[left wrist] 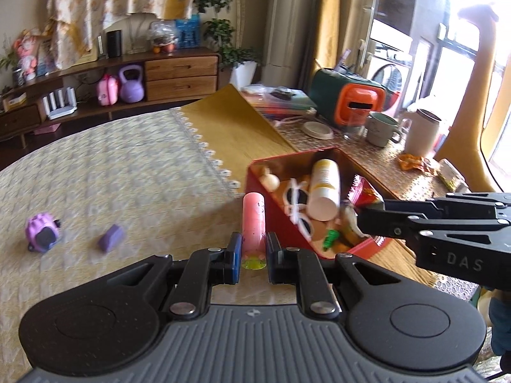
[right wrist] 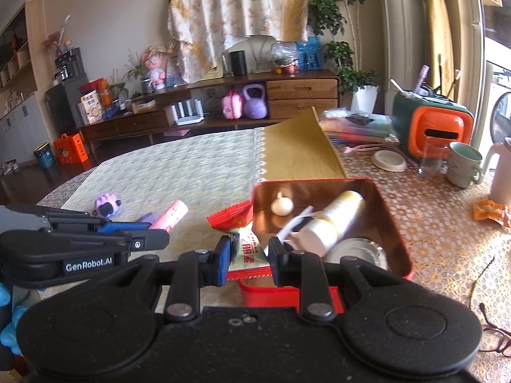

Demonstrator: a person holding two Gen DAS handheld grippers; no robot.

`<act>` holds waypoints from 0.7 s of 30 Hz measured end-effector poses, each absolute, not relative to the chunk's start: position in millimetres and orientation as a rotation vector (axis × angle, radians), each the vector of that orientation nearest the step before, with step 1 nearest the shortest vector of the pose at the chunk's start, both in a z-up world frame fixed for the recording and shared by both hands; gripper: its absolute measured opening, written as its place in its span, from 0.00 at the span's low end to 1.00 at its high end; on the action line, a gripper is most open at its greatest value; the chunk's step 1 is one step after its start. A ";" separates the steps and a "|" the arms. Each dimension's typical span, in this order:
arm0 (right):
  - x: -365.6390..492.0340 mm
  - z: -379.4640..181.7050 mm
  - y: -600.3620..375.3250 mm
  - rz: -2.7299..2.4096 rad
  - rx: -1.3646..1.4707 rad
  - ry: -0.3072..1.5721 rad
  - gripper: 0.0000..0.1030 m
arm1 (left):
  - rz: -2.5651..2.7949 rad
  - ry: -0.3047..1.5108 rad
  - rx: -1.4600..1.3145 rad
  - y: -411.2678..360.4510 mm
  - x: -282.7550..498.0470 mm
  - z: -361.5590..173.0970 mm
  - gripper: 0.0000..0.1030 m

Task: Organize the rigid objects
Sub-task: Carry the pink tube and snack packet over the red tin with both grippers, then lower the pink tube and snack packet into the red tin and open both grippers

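My left gripper [left wrist: 253,257] is shut on a pink tube [left wrist: 254,223] with a green end, held above the table just left of the red tin box [left wrist: 274,206]. My right gripper [right wrist: 249,257] is shut on a red and white snack packet [right wrist: 246,239] over the box's near left rim [right wrist: 287,292]. The box holds a white bottle [right wrist: 332,223], white sunglasses [left wrist: 298,206], a small cream ball [right wrist: 281,206] and a green item [left wrist: 330,239]. The right gripper [left wrist: 364,220] also shows in the left wrist view, the left gripper [right wrist: 159,236] in the right wrist view.
A purple toy [left wrist: 43,233] and a small purple block [left wrist: 110,237] lie on the cream tablecloth [left wrist: 111,175] at left. Mugs [right wrist: 463,164], a glass [right wrist: 429,156], a lid [right wrist: 388,161], an orange-green appliance [right wrist: 434,127] and an orange wrapper [right wrist: 491,212] stand at right. Eyeglasses [right wrist: 495,341] lie near right.
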State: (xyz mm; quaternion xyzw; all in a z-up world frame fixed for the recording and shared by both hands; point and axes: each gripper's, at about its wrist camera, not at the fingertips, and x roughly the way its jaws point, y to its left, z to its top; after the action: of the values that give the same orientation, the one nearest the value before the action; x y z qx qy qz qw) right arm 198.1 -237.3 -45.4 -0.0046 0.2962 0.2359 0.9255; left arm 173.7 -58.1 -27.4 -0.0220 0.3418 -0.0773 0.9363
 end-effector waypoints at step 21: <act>244.6 -67.7 -303.2 0.334 0.021 0.679 0.24 | -0.237 0.809 0.028 -140.4 229.7 -53.2 0.15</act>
State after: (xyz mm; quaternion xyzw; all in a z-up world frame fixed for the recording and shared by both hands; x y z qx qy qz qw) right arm 244.6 -303.2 -67.7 0.0105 0.3314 0.1628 0.9293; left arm 229.7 -140.4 -53.2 0.0135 0.3925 -0.1148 0.9125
